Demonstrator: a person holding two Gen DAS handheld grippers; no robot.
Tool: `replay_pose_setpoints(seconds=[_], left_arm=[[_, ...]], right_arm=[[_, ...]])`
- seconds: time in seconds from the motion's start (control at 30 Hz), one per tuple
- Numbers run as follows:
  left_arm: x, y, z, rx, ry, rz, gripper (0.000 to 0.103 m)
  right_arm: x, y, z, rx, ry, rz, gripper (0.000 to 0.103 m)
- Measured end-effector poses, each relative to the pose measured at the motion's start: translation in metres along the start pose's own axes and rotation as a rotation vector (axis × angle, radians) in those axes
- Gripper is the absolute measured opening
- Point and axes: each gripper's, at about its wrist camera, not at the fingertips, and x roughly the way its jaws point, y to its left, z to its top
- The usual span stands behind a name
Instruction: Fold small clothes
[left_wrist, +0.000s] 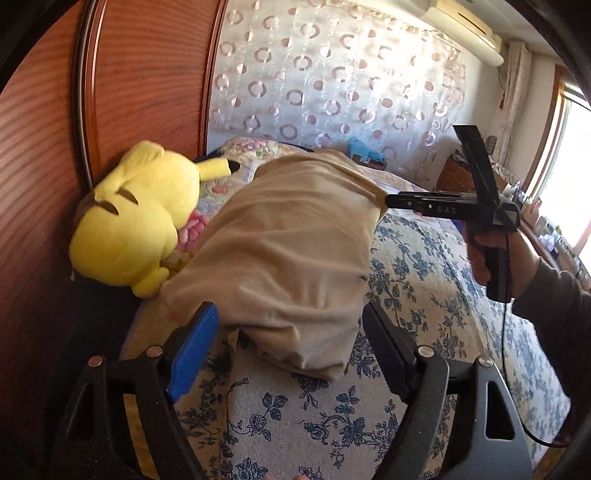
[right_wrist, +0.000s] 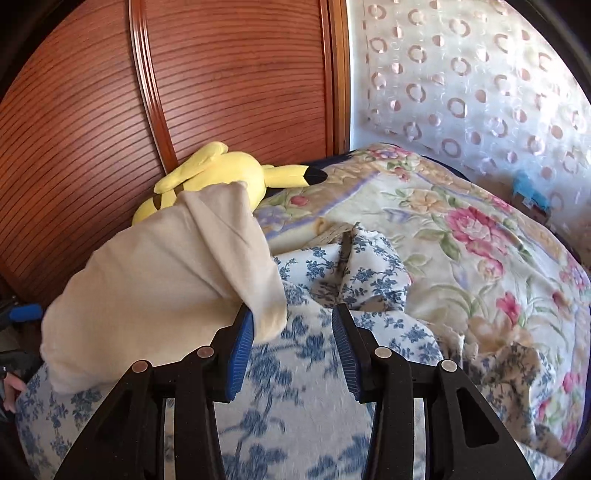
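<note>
On the bed, over its blue-flowered cover, I see the beige garment lying folded, its long axis running from my left hand-held gripper up toward the right hand-held gripper. My left one is spread wide around the near end without pressing; the right stands part open, cloth brushing one pad. Its arm reads "DAS".

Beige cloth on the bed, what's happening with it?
A person with a handheld gripper in each hand is folding a beige garment on the blue floral bedspread. The left gripper is open, its pads clear of the cloth's near end. The right gripper is open too, cloth touching only its left pad. A yellow plush toy lies alongside.
</note>
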Motion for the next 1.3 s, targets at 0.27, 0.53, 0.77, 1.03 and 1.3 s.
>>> replay_pose_setpoints(seconds=[0.27,0.53,0.77,1.03,1.3], left_arm=[[-0.017,-0.03,0.004,0.067,-0.037,0.003,0.081],[-0.041,-0.081,-0.003,0.148,-0.072,-0.007,0.081],[-0.062,-0.134,-0.017,0.21,-0.094,-0.047,0.081],[-0.09,-0.185,-0.029,0.274,-0.131,-0.076,0.081],[-0.119,-0.211,-0.032,0.278,-0.179,-0.077,0.081]], right_arm=[[-0.074,0.025,-0.037,0.032,-0.062,-0.029,0.044],[-0.168,0.041,-0.098,0.102,-0.122,-0.073,0.044],[-0.253,0.057,-0.157,0.177,-0.176,-0.202,0.048],[-0.345,0.084,-0.216,0.265,-0.269,-0.32,0.068],[-0.402,0.118,-0.249,0.319,-0.326,-0.448,0.076]])
